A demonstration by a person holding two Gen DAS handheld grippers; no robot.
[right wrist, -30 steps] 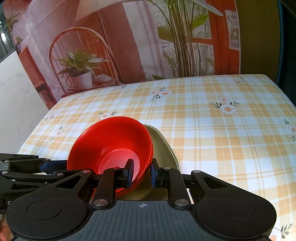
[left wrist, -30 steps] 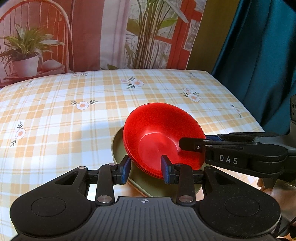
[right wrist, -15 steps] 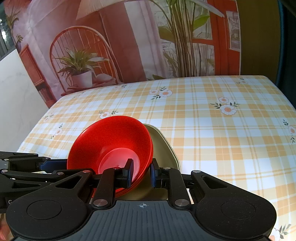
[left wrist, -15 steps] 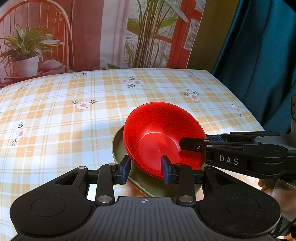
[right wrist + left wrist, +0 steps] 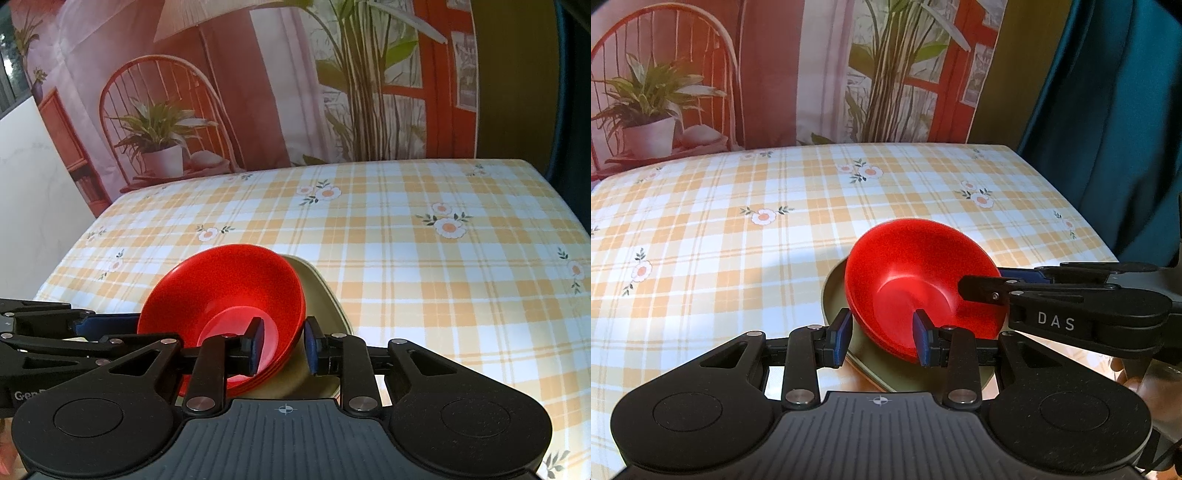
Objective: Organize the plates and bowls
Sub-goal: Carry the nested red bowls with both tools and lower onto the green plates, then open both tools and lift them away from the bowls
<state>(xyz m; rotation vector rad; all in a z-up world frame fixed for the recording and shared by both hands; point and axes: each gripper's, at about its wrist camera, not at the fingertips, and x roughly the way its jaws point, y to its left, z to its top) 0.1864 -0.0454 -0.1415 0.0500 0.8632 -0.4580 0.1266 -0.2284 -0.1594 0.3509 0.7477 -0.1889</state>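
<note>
The red bowl (image 5: 916,280) sits nested on my olive plate (image 5: 834,295) near the tabletop's front edge, its rim between my right gripper (image 5: 282,345)'s opening jaws and my left gripper (image 5: 882,338)'s spread ones, so I judge placing nearly finished, calling for clean withdrawal.

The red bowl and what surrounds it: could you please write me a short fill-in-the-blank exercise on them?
1. The bowl is coloured ____.
2. It sits on an olive-green ____.
3. The tablecloth bears a plaid pattern with small ____.
4. Each hand-held gripper, left and right, straddles the bowl's ____.

Missing words: red; plate; flowers; rim
</note>
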